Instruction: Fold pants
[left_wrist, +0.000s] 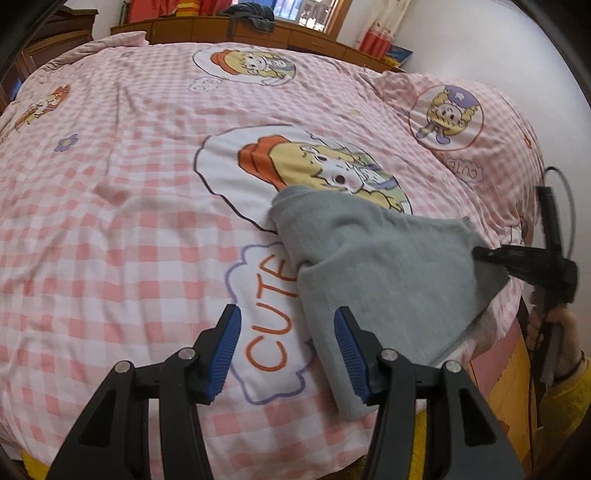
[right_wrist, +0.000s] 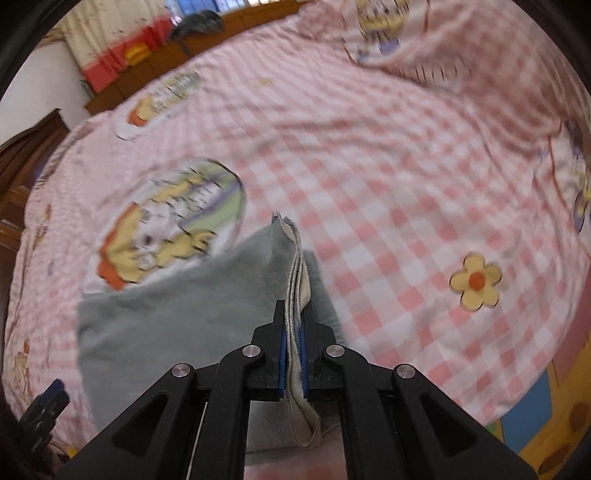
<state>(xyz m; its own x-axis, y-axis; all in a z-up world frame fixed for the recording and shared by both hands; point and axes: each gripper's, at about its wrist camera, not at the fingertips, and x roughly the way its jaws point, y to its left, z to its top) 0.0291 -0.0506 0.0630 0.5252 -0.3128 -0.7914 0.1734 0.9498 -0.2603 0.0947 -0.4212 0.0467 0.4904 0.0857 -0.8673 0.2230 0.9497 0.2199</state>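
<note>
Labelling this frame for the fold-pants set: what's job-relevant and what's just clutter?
Job:
- pants, grey, on the bedspread
- right tool, shut on a pants edge
- left tool, open, beside the pants

Clutter:
- dark cloth on the wooden headboard
- red boxes
- curtain

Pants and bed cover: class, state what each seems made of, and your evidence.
Pants: soft grey knit, probably fleece or brushed cotton; matte, fuzzy surface with a paler lining at the pinched edge. Bed cover: thin woven cloth, likely cotton; flat printed pink checks, fine wrinkles.
</note>
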